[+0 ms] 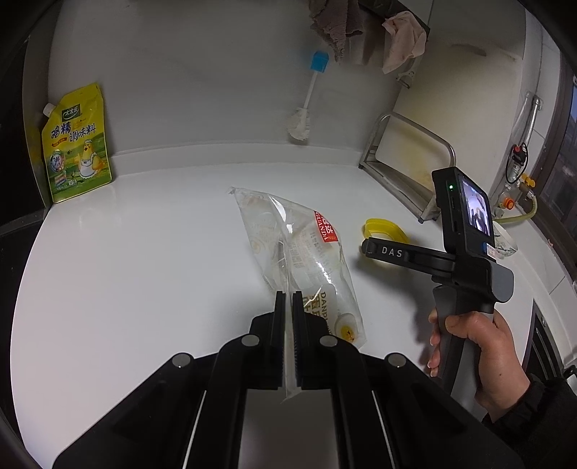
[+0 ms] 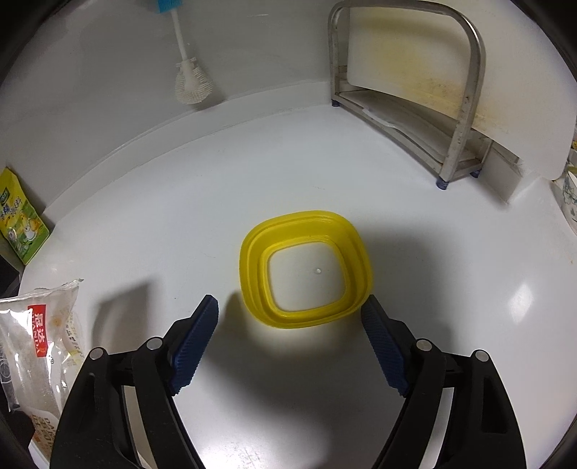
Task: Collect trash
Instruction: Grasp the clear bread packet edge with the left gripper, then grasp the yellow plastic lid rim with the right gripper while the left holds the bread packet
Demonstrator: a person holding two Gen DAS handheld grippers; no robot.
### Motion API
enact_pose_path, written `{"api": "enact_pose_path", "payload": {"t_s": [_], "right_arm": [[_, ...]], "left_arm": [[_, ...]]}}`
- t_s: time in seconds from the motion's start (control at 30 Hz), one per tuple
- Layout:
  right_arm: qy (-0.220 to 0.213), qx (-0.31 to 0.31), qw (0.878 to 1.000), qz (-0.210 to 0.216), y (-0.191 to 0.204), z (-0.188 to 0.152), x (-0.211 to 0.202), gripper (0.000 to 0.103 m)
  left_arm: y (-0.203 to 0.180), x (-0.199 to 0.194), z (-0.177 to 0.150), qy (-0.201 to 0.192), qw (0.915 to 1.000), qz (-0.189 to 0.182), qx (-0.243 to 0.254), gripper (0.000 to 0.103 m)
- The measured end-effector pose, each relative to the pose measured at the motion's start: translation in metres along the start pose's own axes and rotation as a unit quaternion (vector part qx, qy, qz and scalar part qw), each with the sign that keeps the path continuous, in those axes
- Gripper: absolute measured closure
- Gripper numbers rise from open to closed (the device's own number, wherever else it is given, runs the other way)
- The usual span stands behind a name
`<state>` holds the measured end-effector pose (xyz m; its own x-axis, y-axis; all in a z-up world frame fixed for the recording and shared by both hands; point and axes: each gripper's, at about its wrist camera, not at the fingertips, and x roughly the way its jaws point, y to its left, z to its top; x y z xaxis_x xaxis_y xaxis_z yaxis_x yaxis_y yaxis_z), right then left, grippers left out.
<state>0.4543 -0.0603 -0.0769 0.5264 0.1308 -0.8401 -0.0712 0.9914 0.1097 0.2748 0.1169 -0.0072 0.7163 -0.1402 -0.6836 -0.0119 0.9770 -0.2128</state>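
Observation:
A clear plastic food wrapper (image 1: 299, 245) with a red label lies on the white counter (image 1: 144, 270). My left gripper (image 1: 288, 296) is shut on its near end, and the film runs up between the pads. The wrapper's edge also shows at the left of the right wrist view (image 2: 39, 332). A yellow square plastic ring (image 2: 252, 263) lies flat on the counter. My right gripper (image 2: 290, 300) stands open just short of it, one fingertip on each side of the ring's near edge, with neither pad pressing on it. In the left wrist view a hand holds that gripper (image 1: 371, 249) beside the ring (image 1: 386, 227).
A yellow seasoning pouch (image 1: 77, 144) leans in the back left corner. A white bottle brush (image 1: 303, 115) hangs on the wall. A metal rack (image 2: 465, 93) holding a white cutting board stands at the back right, with a patterned cup (image 2: 569, 202) beyond it. Cloths (image 1: 335, 25) hang above.

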Motion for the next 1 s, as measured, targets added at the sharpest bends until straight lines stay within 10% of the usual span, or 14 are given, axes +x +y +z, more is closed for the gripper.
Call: {"api": "enact_pose_path", "payload": {"t_s": [0.47, 0.57, 1.0], "right_arm": [[-0.008, -0.025, 1.0, -0.012, 0.012, 0.003, 0.005, 0.021], [-0.015, -0.033, 0.999, -0.019, 0.013, 0.002, 0.003, 0.042], [-0.024, -0.022, 0.999, 0.015, 0.001, -0.027, -0.032, 0.042]], "left_arm": [[0.0, 0.001, -0.001, 0.002, 1.0, -0.002, -0.002, 0.098], [0.0, 0.002, -0.001, 0.002, 1.0, -0.003, -0.003, 0.098], [0.001, -0.006, -0.004, -0.005, 0.9999, -0.012, -0.005, 0.098]]}}
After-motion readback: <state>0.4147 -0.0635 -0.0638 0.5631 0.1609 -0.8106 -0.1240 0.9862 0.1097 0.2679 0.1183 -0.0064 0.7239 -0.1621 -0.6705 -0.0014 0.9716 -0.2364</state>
